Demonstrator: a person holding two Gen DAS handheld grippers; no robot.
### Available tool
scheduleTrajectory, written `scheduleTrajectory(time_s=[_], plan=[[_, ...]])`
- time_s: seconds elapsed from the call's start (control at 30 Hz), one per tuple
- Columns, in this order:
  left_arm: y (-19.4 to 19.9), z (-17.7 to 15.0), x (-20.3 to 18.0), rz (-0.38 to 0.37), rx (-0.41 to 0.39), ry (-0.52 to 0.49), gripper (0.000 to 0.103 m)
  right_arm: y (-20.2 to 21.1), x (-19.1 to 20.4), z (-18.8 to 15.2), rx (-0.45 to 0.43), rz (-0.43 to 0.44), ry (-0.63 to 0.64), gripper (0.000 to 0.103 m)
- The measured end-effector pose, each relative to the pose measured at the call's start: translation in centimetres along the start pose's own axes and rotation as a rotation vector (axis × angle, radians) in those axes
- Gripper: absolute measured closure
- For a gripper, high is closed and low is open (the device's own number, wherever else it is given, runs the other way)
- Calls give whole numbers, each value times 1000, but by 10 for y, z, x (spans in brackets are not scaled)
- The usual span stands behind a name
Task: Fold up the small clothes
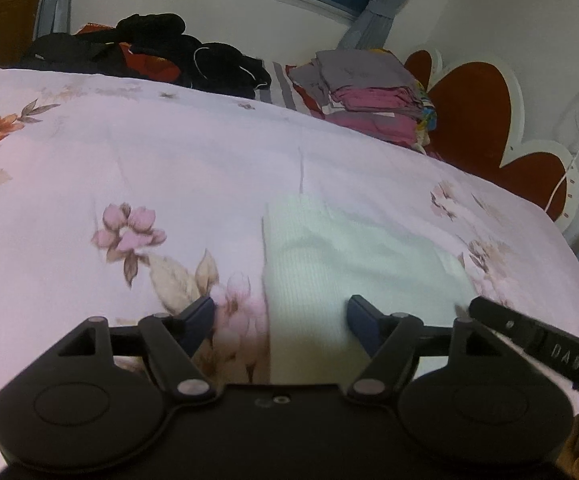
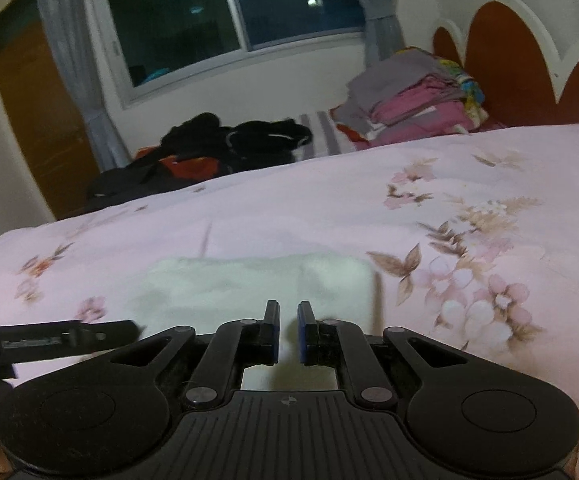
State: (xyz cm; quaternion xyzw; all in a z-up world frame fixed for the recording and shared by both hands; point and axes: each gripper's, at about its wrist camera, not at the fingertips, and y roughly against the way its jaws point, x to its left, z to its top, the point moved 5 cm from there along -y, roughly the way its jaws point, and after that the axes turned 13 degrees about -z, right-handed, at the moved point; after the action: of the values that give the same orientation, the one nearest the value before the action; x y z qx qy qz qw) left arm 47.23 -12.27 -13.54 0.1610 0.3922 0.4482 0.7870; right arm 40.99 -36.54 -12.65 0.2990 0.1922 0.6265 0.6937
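A small white ribbed garment (image 1: 329,248) lies folded flat on the pink floral bedspread (image 1: 129,152). My left gripper (image 1: 280,300) hovers over the garment's near left corner, jaws wide open, nothing between them. Its right finger is over the cloth and its left finger is over the bedspread. In the right wrist view the same garment (image 2: 229,284) lies just ahead of my right gripper (image 2: 288,304). Those jaws are shut to a narrow slit, and no cloth shows pinched in it. A black part of the other gripper shows at each view's side edge.
A stack of folded grey and pink clothes (image 1: 369,92) sits at the far right by the red scalloped headboard (image 1: 469,112). A heap of dark clothes (image 1: 177,48) lies at the far edge under the window (image 2: 229,12). The bedspread falls away at the right.
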Motion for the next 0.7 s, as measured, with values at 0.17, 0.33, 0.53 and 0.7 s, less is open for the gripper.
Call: scheduleTrajectory(time_s=[0.17,0.33,0.53,0.7], plan=[[10,-8,-3,11,7,-1,30,3,6,-25,21,-38,64,96],[8,-18,-3,46,22,-43,27,-5,6,-34,10,-111,120,96],[23,-17,-7,57,22,-56,29,13,2,-32,37,-78,54,95],[34,-25,-12,38,31,-47,29,40,5,-41,30,-55,65,95]])
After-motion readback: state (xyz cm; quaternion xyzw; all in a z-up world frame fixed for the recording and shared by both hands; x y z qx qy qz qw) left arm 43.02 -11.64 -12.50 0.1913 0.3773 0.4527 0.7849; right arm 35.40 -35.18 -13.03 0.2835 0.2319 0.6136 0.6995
